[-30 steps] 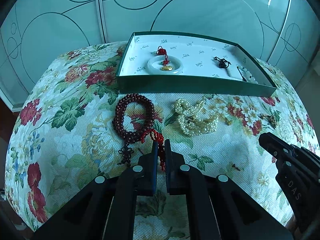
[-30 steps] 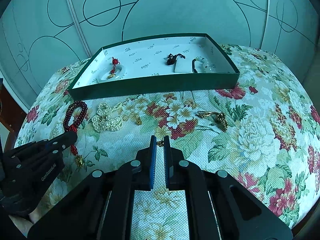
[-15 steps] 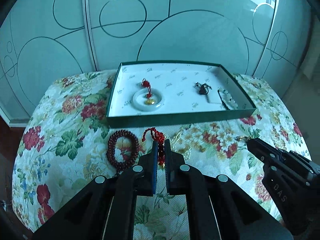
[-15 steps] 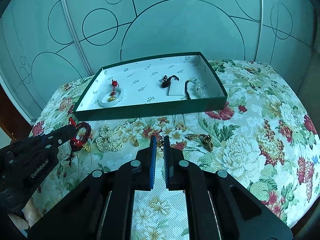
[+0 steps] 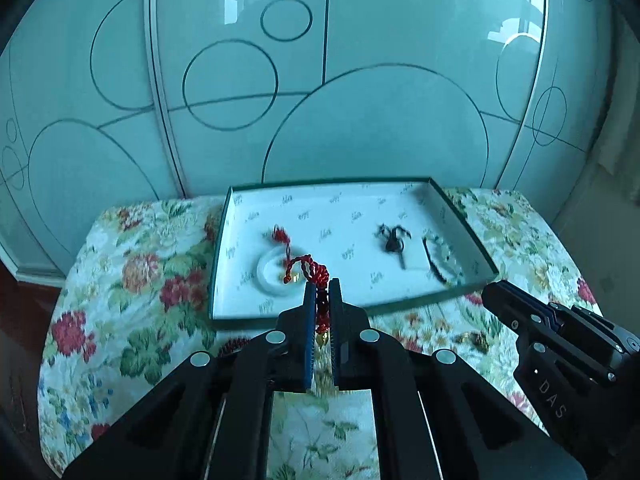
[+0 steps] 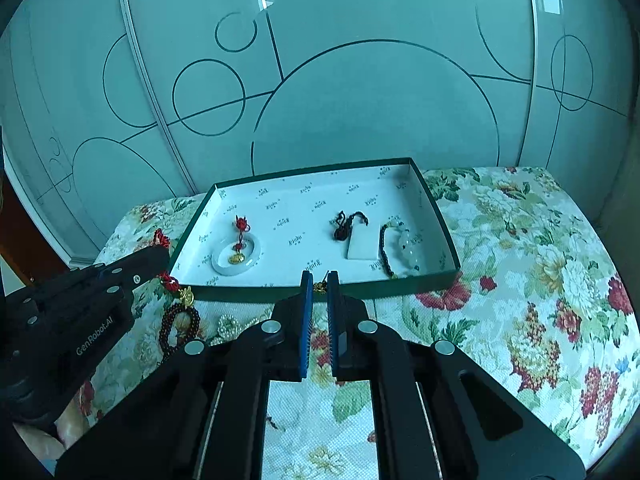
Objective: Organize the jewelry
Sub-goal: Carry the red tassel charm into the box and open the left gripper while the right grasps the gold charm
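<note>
My left gripper (image 5: 321,286) is shut on the red knotted cord (image 5: 316,274) of a dark red bead bracelet (image 6: 180,326). The bracelet hangs below the gripper over the flowered cloth, with a gold charm (image 6: 186,296) on the cord. My right gripper (image 6: 319,278) is shut on a small gold piece (image 6: 320,288) just before the green box's front wall. The white-lined green box (image 6: 440,216) lies beyond both grippers. In it are a white ring with a red knot (image 6: 236,258), a white pendant on a dark cord (image 6: 362,244) and a pale-stone bead bracelet (image 6: 404,248).
A pearl necklace (image 6: 232,326) lies on the flowered cloth (image 6: 520,280) in front of the box, beside the hanging beads. Frosted glass doors with circle lines (image 6: 360,100) stand right behind the table. The table edge falls away at the left and right.
Both grippers have risen, and the table and box look smaller and lower. The dark bead bracelet has come up off the cloth with the left gripper. Both stay shut.
</note>
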